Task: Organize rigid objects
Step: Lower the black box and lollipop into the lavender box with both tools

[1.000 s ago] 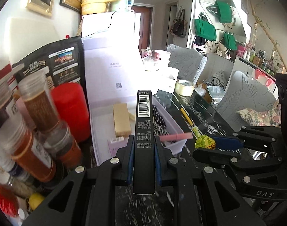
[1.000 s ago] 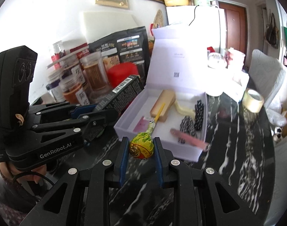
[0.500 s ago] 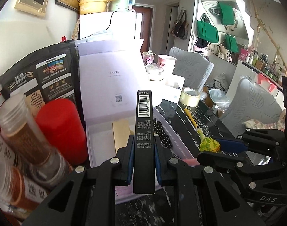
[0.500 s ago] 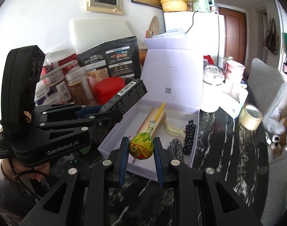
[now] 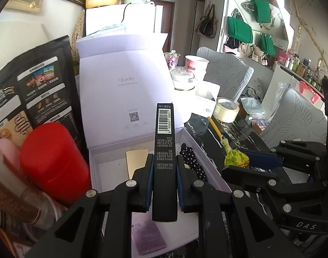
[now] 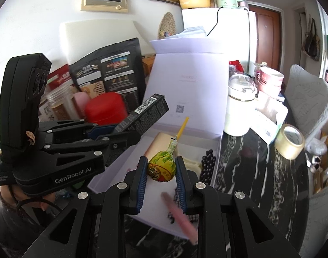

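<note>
Now | my left gripper [image 5: 164,180] clamped on the black carton [image 5: 164,150], my right gripper [image 6: 160,172] on the lollipop [image 6: 161,167] | both have moved forward over the open white box [image 6: 215,148] | judgement: ready to drop in

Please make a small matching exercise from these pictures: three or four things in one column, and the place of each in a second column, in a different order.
Things:
1. black barcode carton
2. lollipop
3. tape roll
4. red canister

Places:
A. on the dark marble table, right of the white box
B. between the right gripper fingers
C. left of the white box, in front of a black pouch
D. between the left gripper fingers

Pairs: 1-D, 2-B, 3-A, 4-C
</note>
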A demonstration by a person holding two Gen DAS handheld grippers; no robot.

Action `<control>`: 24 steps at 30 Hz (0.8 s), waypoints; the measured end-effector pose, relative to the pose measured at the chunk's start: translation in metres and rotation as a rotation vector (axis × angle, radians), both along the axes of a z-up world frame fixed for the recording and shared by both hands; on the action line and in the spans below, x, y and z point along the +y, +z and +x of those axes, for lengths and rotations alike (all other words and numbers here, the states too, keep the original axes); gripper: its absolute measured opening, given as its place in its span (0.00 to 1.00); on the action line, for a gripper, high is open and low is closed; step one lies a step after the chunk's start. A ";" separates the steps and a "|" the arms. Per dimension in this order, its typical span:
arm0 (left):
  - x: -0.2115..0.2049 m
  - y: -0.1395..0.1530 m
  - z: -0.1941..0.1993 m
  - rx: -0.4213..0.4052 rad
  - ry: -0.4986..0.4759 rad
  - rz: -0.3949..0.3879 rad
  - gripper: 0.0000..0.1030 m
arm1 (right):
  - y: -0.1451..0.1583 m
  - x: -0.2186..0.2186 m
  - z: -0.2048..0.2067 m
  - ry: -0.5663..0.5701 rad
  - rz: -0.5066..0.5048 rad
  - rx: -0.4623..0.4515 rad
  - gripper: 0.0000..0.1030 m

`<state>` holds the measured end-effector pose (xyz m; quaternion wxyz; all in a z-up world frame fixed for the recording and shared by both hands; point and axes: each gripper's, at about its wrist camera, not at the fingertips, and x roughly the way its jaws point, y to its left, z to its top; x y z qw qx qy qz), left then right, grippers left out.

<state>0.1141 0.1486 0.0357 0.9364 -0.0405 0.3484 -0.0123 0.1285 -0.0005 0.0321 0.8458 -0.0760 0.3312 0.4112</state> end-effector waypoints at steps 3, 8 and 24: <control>0.002 -0.004 0.011 0.007 -0.003 0.002 0.18 | -0.001 0.004 0.011 -0.001 -0.003 -0.002 0.25; 0.007 -0.014 0.029 0.032 0.003 0.003 0.18 | -0.006 0.014 0.031 0.001 -0.003 0.005 0.25; 0.019 -0.060 0.064 0.158 0.007 -0.048 0.18 | -0.048 0.031 0.073 -0.013 -0.025 0.118 0.25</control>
